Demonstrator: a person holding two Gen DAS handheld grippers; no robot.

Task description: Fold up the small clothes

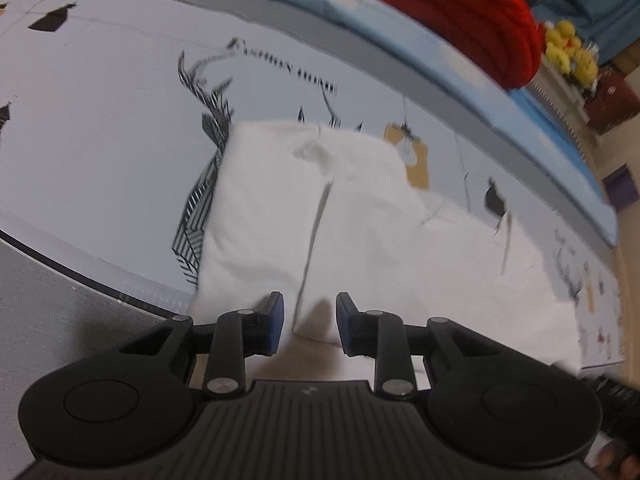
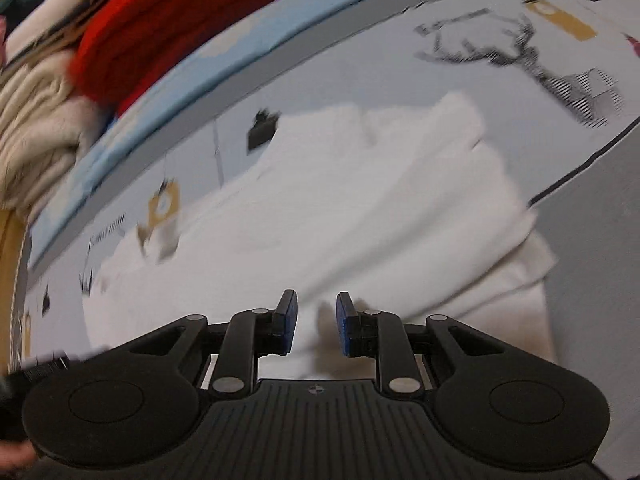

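On the left, the left gripper point(image 1: 310, 322) points steeply down at the near edge of a white garment point(image 1: 320, 216) spread on a printed sheet point(image 1: 100, 120). Its jaws stand partly apart, the blue pads point(image 1: 276, 322) just to either side of a fold ridge in the cloth; a bit of white fabric lies in the gap, but the pads do not appear to press on it, so I judge nothing is held. From this gripper the garment runs forward and away, with a crease line running from the near edge up toward what looks like a neckline at the far end. Its long axis seems to lie roughly along the way the gripper points, though the fisheye bends it.

To the right, the right gripper point(image 2: 316, 322) hovers over the same white garment point(image 2: 360, 208), also over the near edge, its jaws likewise partly apart with cloth beneath the gap and no visible pinch. Here the garment spreads ahead and to both sides, blurred. Both grippers sit about equally close to the near hem, so either could take it; the likely next move is to pinch that edge and carry it toward the far end.

Beyond the sheet lie a light blue cloth point(image 1: 400, 36) and a red knit point(image 1: 460, 12).
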